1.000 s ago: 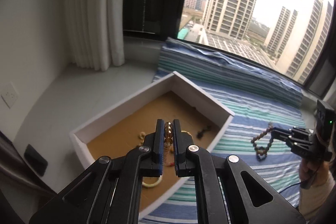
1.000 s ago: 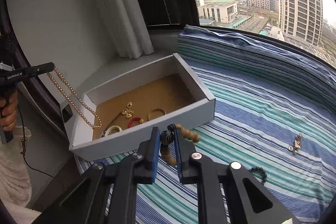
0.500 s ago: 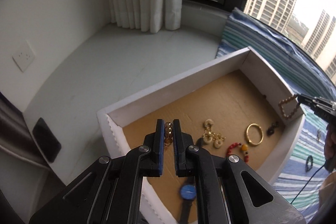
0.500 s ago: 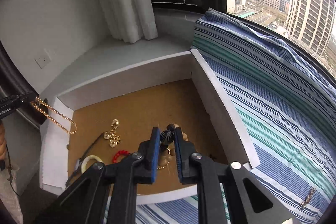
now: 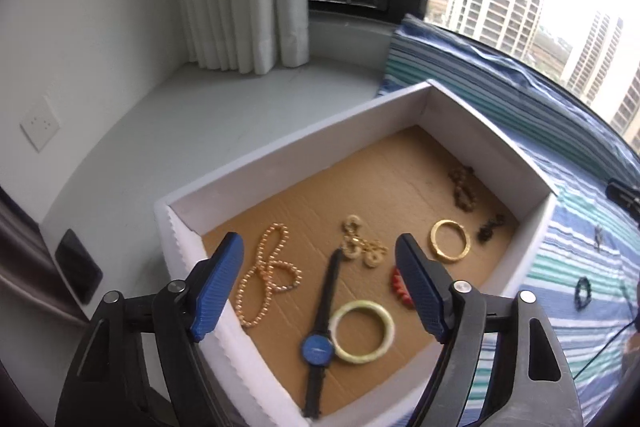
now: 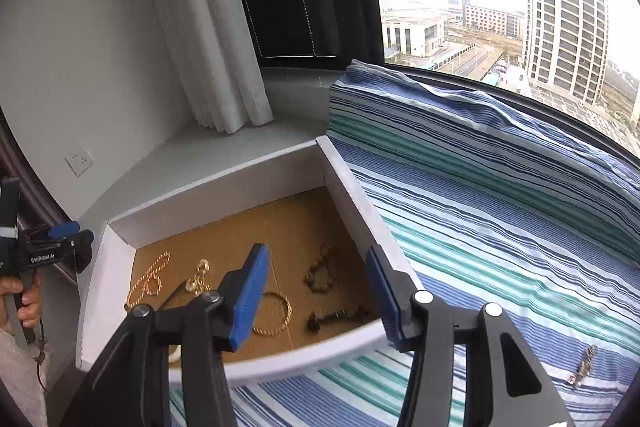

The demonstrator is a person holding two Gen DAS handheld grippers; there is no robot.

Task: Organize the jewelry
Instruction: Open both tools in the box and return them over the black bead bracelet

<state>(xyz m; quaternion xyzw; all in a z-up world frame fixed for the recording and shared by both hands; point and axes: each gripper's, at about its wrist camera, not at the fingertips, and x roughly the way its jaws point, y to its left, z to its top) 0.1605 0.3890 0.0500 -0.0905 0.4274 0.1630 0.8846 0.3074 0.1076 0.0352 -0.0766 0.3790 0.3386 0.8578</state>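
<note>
Left gripper (image 5: 320, 281), blue-padded, spread wide and holding nothing, above the near-left corner of the white cardboard box with brown floor (image 5: 288, 163). Inside, from left: pinkish-gold beaded necklace (image 5: 266, 277) looped flat; gold chain of pale rings (image 5: 362, 241); dark-strapped wristwatch with blue dial (image 5: 320, 331) just beside pale green bangle (image 5: 363, 325); red beaded bracelet (image 5: 400, 287) partly hidden behind the right finger; gold bangle (image 5: 450, 241); small black piece (image 5: 490, 227); brown wooden bead string (image 5: 462, 187) near the far right wall. Right gripper (image 6: 316, 299) likewise wide apart and empty, over the box's right end. On the blue-and-green striped cloth (image 6: 500, 211), outside the box, a small metallic chain (image 6: 582, 367).
</note>
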